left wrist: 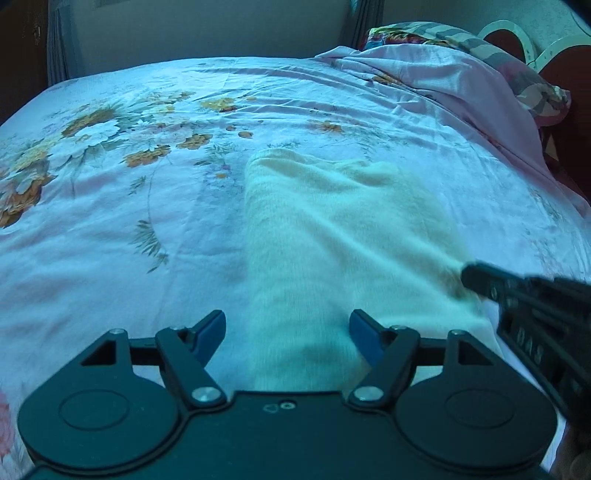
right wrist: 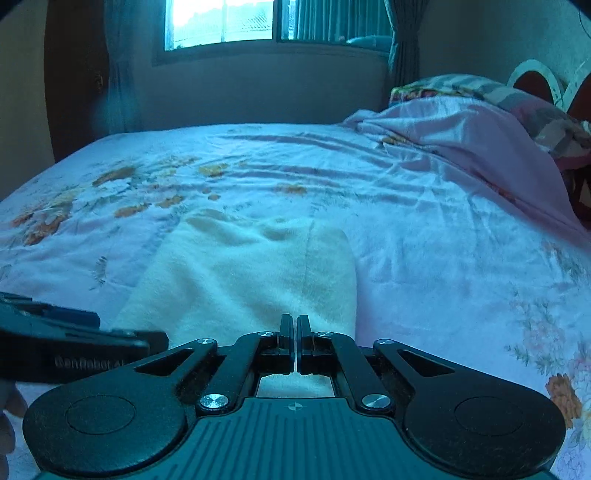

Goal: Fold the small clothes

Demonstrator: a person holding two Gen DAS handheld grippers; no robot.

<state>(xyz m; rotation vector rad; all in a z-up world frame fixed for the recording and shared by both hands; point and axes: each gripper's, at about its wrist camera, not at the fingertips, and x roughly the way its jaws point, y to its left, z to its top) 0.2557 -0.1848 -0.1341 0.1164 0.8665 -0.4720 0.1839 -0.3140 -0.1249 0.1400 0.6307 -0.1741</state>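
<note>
Cream knit garment [left wrist: 332,236] beside left gripper [right wrist: 110,332] lettered "GenRobot AI".

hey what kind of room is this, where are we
Most likely a home bedroom. A wide bed with a floral sheet fills both views, a patterned pillow lies by the headboard, and a curtained window sits in the far wall. A cream garment lies on the sheet.
</note>
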